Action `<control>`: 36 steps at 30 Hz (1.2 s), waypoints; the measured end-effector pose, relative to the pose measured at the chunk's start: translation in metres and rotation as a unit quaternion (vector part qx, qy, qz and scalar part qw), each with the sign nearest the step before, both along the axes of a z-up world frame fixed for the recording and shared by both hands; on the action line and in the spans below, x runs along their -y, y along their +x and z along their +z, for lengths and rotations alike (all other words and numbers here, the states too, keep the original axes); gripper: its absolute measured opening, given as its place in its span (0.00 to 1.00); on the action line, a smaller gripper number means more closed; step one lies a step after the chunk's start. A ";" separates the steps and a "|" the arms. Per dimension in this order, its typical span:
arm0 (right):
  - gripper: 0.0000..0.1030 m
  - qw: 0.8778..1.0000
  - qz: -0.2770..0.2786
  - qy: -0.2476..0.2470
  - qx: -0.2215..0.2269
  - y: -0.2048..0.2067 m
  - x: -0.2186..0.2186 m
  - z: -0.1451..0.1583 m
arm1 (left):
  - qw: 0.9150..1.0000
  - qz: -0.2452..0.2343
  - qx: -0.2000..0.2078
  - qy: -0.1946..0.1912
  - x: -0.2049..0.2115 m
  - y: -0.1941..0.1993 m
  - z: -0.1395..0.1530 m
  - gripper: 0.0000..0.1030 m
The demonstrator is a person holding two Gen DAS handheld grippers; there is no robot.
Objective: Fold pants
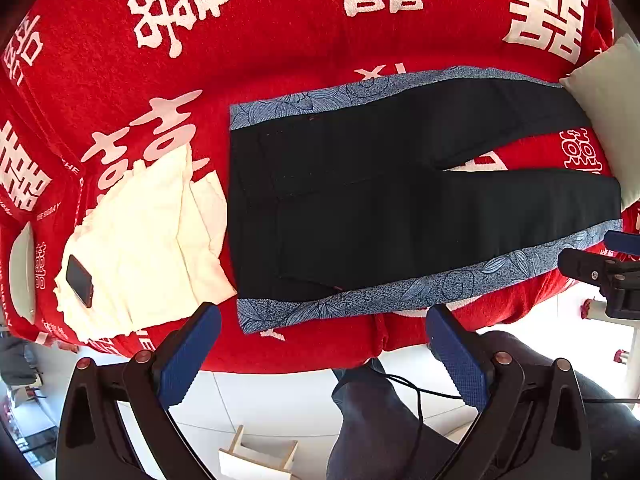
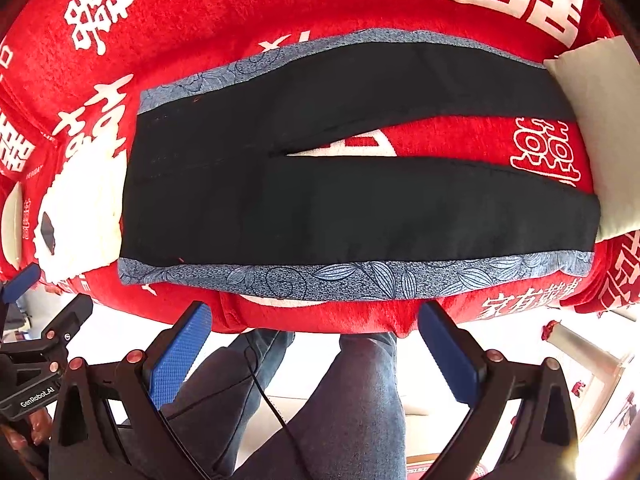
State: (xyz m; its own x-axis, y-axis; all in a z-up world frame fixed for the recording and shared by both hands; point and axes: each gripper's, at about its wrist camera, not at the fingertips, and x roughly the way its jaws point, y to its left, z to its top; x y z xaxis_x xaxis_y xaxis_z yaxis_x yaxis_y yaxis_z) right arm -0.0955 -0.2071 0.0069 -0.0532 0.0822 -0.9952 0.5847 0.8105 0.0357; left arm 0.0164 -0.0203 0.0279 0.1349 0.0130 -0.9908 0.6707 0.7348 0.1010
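Black pants [image 1: 360, 208] [image 2: 320, 200] with blue floral side stripes lie flat on the red bed cover [image 1: 280, 52] [image 2: 192, 36], waistband to the left, both legs spread apart toward the right. My left gripper [image 1: 324, 328] hovers open just off the bed's near edge, below the waist end. My right gripper [image 2: 316, 324] is open too, held off the near edge below the lower leg. Neither touches the pants. The right gripper's tip [image 1: 600, 268] shows at the right edge of the left wrist view.
A folded cream cloth [image 1: 152, 248] with a dark phone [image 1: 79, 280] on it lies left of the waistband. A white pillow [image 1: 604, 120] [image 2: 600, 128] covers the leg ends at right. The person's jeans-clad legs [image 2: 352, 400] and a cable stand below the bed edge.
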 end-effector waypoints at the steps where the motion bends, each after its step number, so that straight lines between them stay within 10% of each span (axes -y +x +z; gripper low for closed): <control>1: 1.00 1.000 0.000 0.000 0.000 0.000 0.001 0.000 | 1.000 0.000 0.000 0.000 0.001 0.000 0.000 1.00; 36: 1.00 1.000 0.010 0.013 0.016 -0.012 0.026 -0.002 | 0.998 0.053 0.000 0.022 0.017 -0.014 -0.001 1.00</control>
State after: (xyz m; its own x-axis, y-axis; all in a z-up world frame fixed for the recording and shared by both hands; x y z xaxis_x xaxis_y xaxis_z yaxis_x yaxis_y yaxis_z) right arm -0.1071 -0.2332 0.0046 -0.0241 0.1080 -0.9939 0.5667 0.8205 0.0754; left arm 0.0028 -0.0372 0.0268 0.1303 0.0708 -0.9889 0.5893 0.7966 0.1347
